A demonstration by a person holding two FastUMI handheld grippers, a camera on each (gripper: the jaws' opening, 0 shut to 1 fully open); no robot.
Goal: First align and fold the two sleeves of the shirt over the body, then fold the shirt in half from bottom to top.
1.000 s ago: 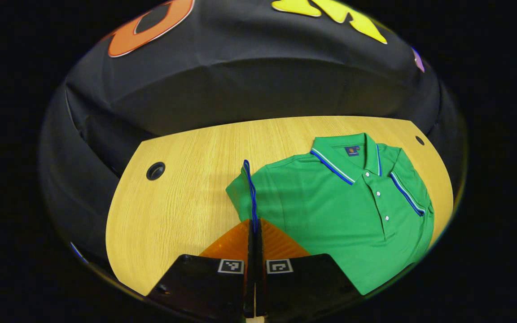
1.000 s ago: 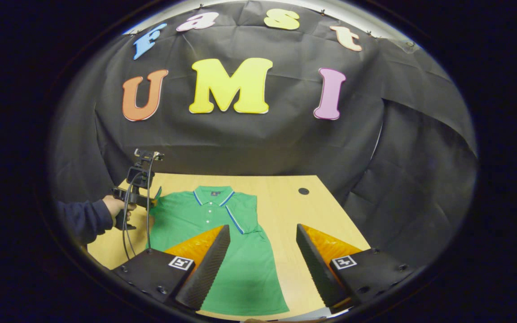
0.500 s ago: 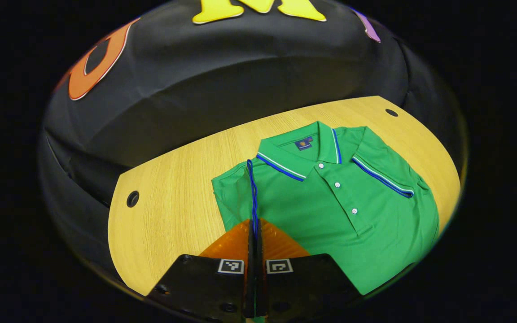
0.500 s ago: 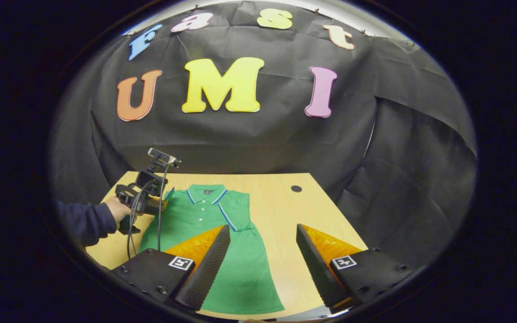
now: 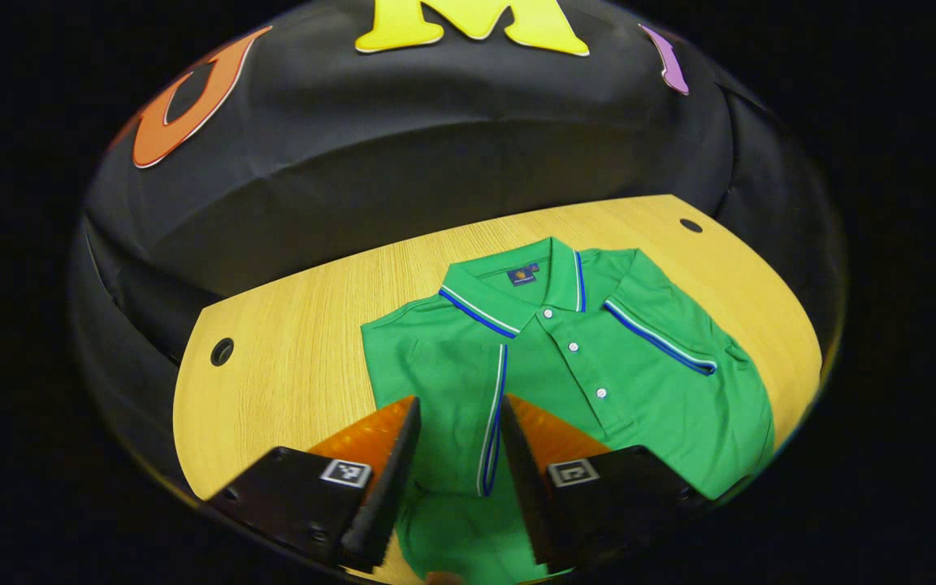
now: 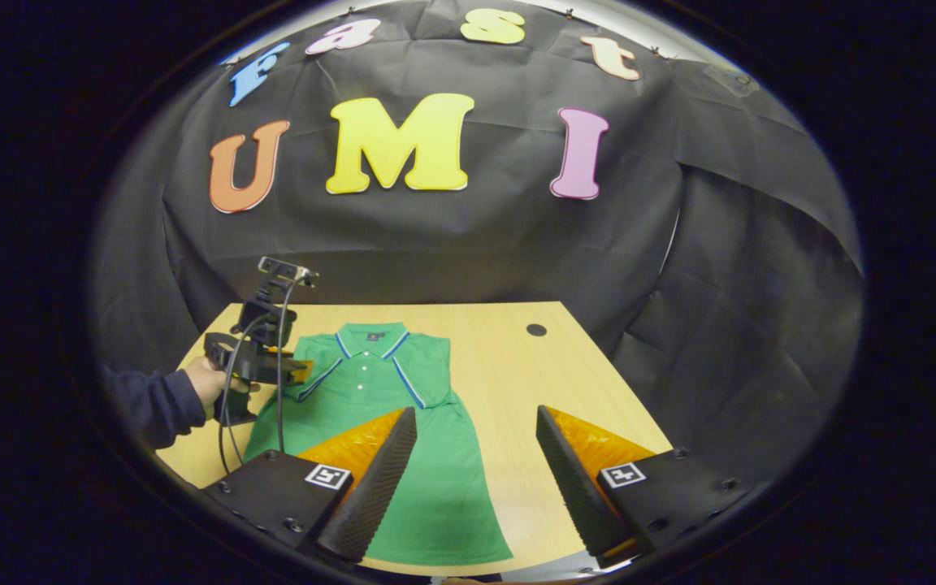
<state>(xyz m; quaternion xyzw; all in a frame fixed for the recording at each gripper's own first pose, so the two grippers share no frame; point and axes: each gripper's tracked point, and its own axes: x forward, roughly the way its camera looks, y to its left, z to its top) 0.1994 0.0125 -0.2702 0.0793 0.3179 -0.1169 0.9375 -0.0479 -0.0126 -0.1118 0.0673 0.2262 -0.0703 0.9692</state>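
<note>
Lying flat on the wooden tabletop (image 5: 289, 341), the green shirt (image 5: 590, 382) is seen with both sleeves folded over its body. The left gripper (image 5: 452, 439) is held spread above the left sleeve (image 5: 468, 406), gripping nothing. The right gripper (image 6: 476, 455) is likewise spread, above the shirt's lower edge.

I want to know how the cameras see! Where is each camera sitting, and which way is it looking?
Left gripper view: rides on the left gripper, just above the table, looking down over the green shirt at its folded sleeve; its own open fingers show.
Right gripper view: rides on the right gripper, farther back, facing the booth wall; its open fingers show, plus a hand holding the left gripper.
Both views share the shirt and table.
</note>
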